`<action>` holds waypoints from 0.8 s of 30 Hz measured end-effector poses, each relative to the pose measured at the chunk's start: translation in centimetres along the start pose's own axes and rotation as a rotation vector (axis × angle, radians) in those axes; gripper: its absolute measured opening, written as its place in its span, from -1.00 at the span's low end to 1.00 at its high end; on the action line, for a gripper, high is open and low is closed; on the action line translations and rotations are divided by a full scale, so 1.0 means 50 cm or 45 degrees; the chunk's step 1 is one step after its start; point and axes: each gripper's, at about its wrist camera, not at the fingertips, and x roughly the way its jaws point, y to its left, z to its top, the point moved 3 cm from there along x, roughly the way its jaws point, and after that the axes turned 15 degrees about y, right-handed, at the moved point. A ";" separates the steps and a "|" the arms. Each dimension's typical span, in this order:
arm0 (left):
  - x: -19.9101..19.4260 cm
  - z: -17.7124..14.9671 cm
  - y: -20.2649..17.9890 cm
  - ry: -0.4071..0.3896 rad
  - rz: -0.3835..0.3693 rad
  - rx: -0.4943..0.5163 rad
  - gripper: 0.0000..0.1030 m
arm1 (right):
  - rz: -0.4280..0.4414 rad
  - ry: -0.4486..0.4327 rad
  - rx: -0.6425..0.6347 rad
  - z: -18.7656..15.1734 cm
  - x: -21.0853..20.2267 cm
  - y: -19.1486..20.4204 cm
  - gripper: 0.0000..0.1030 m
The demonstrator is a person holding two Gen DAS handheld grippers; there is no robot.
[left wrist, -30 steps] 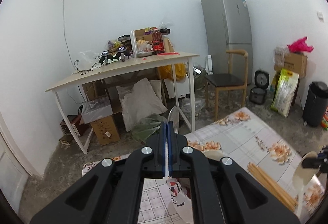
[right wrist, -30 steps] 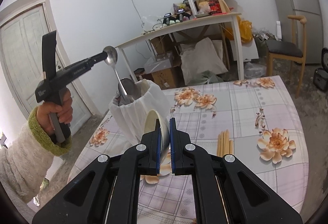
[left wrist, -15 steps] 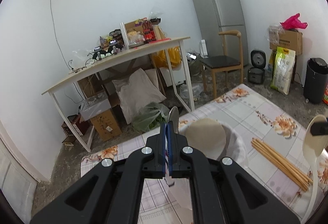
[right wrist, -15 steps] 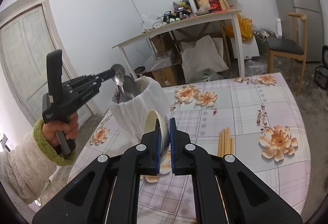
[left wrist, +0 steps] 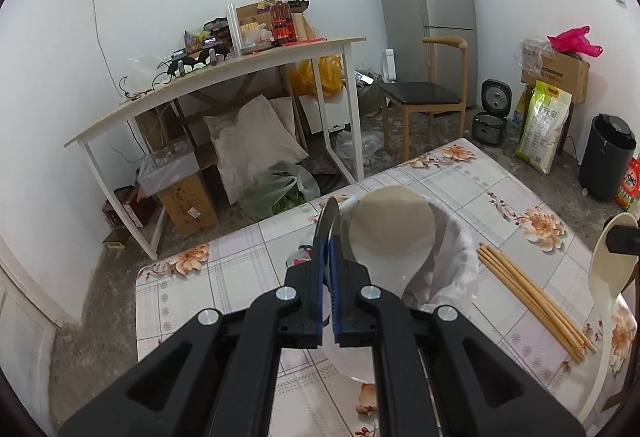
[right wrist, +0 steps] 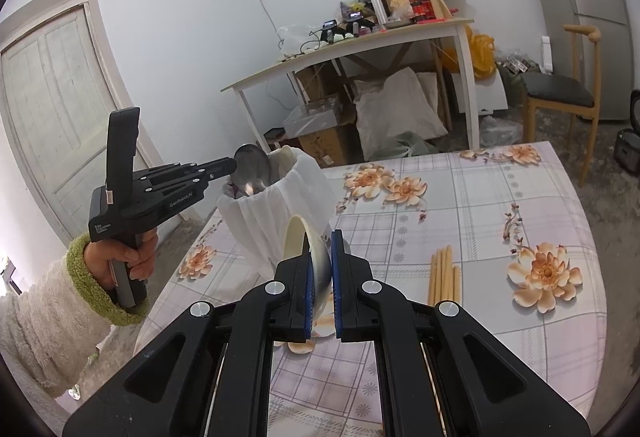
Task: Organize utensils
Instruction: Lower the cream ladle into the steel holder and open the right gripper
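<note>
A white ribbed holder (right wrist: 280, 221) stands on the floral tablecloth (right wrist: 480, 197). Inside it are a cream ceramic spoon (left wrist: 392, 233) and other spoons. My left gripper (left wrist: 328, 249) pinches the bowl of a metal spoon (right wrist: 250, 173) whose handle reaches down into the holder. Its jaws are opening slightly, with the spoon between the pads. My right gripper (right wrist: 320, 265) is shut on a second cream ceramic spoon (right wrist: 308, 249), held just in front of the holder. Wooden chopsticks (right wrist: 442, 273) lie on the cloth to the right.
A person's hand in a fleece sleeve (right wrist: 60, 309) holds the left gripper. Beyond the table stand a cluttered white desk (left wrist: 224, 77), a wooden chair (left wrist: 424, 97) and a fridge (left wrist: 428, 9). Boxes and bags cover the floor.
My left gripper has come down and tilted forward, lowering the metal spoon from above the holder into it. The right gripper and its ceramic spoon have kept still.
</note>
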 end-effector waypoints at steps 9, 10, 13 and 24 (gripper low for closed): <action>-0.026 -0.004 0.014 -0.029 -0.036 -0.050 -0.59 | -0.002 -0.009 -0.001 0.000 -0.001 0.005 -0.88; -0.029 -0.005 0.015 -0.032 -0.042 -0.057 -0.57 | -0.002 -0.011 -0.001 0.000 -0.003 0.005 -0.88; -0.044 -0.010 0.019 -0.047 -0.056 -0.087 -0.45 | -0.001 -0.032 0.004 0.006 -0.014 0.003 -0.88; -0.130 -0.101 0.041 -0.116 -0.126 -0.296 0.32 | 0.024 -0.297 -0.062 0.127 -0.141 0.019 -0.88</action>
